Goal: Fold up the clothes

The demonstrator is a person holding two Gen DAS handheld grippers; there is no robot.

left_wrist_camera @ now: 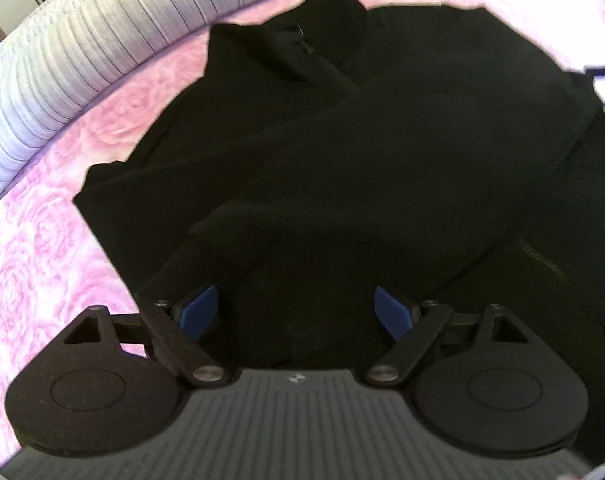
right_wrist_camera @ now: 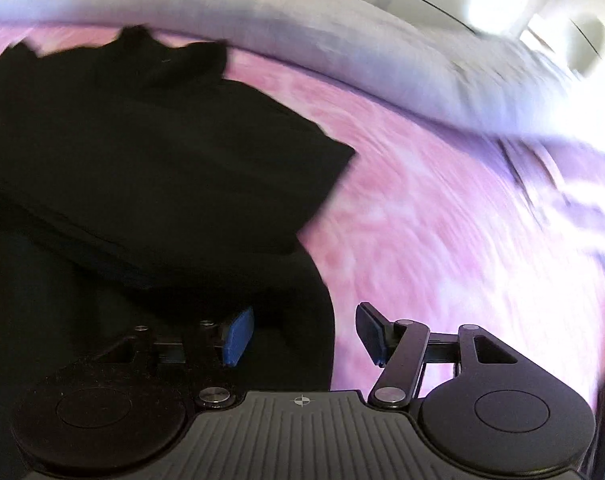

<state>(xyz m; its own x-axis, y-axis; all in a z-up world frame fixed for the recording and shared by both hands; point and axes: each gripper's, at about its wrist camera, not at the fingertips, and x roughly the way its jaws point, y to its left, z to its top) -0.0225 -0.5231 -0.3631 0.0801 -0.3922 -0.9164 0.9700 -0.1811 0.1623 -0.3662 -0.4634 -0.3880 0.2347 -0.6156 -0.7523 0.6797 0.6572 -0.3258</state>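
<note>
Left gripper (left_wrist_camera: 296,312) hovers spread wide over the black jacket (left_wrist_camera: 342,152), nothing between its blue pads (left_wrist_camera: 198,310). Right gripper (right_wrist_camera: 302,336) is parted too, straddling the jacket's right edge. The soft, matte jacket lies on the pink rose-patterned bedspread (right_wrist_camera: 442,220), free room to the right. Ribbed white pillow (left_wrist_camera: 82,52) beyond. No readable writing.

— Where does the left wrist view look from?
— Low and close over the black jacket (left_wrist_camera: 342,152), facing its collar and the pink bedspread (left_wrist_camera: 42,240).
— And the right?
— Close too, at the jacket's (right_wrist_camera: 142,168) right edge; both share jacket and bedspread (right_wrist_camera: 442,240).
</note>
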